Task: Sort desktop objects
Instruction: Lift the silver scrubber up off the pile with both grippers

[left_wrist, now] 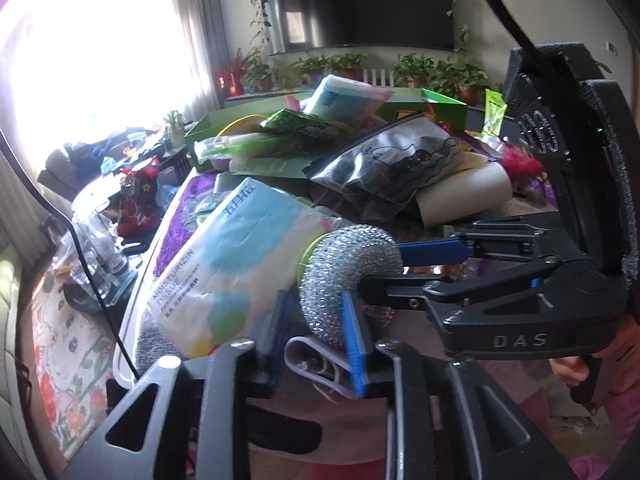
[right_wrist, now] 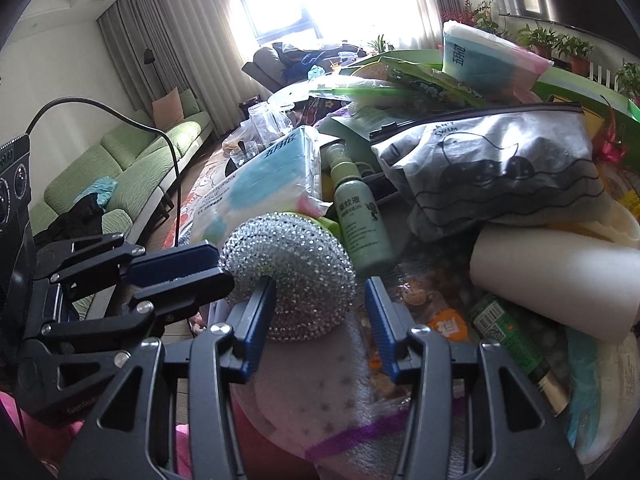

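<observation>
Nearest, at the table's front edge, the round silver steel-wool scourer [right_wrist: 290, 270] has both tools on it: the left gripper [right_wrist: 226, 270] pinches its side, while the right gripper [right_wrist: 320, 312] stands wide, one finger touching it. Behind, tissue packs, a green spray bottle [right_wrist: 360, 224] and a whale-print pouch [right_wrist: 500, 168] lie heaped; sorting looks barely begun.

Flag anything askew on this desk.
Whole heap is untidy: whale-print zip pouch slumps tilted over a white roll, green spray bottle lies on its side beside the tissue pack.
</observation>
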Motion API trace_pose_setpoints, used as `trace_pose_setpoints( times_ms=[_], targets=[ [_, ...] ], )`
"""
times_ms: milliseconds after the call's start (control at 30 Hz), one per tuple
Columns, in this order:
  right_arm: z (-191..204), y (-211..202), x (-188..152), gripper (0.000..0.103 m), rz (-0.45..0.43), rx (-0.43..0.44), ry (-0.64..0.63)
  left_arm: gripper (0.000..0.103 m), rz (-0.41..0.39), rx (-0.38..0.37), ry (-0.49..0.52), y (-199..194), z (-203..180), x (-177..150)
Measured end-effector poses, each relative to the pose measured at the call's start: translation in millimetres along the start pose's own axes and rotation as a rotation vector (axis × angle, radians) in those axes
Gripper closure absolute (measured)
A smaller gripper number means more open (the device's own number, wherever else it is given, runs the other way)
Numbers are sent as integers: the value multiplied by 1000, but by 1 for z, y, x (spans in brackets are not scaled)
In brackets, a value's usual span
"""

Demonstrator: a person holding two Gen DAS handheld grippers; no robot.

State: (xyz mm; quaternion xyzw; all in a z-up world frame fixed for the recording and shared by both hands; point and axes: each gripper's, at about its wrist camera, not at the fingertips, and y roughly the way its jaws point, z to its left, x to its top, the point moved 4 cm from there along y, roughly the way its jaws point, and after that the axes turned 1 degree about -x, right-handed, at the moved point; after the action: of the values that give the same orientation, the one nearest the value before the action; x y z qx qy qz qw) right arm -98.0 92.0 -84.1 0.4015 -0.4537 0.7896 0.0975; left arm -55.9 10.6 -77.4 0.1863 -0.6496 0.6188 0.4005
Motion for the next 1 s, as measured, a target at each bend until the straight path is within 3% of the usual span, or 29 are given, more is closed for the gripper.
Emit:
trace_pose_setpoints(
  times_ms=[200, 333, 433, 533, 1000],
  targets=[
    [-2, 1, -1, 57, 6, 13, 11, 66, 1, -34, -19, 7, 3, 0],
    [-3, 4, -4, 68, 15, 61, 32, 73, 40, -111, -54, 16, 2, -3],
    [-1, -1, -3, 77, -1, 59, 36, 76, 10, -91, -17, 11, -4, 1],
    [-1, -15, -1, 79, -37, 50, 41, 76, -34, -102, 9, -2, -8, 11],
    [-23, -93, 6, 79, -196, -110, 64, 76, -167, -219, 178, -23, -56, 58]
  ],
)
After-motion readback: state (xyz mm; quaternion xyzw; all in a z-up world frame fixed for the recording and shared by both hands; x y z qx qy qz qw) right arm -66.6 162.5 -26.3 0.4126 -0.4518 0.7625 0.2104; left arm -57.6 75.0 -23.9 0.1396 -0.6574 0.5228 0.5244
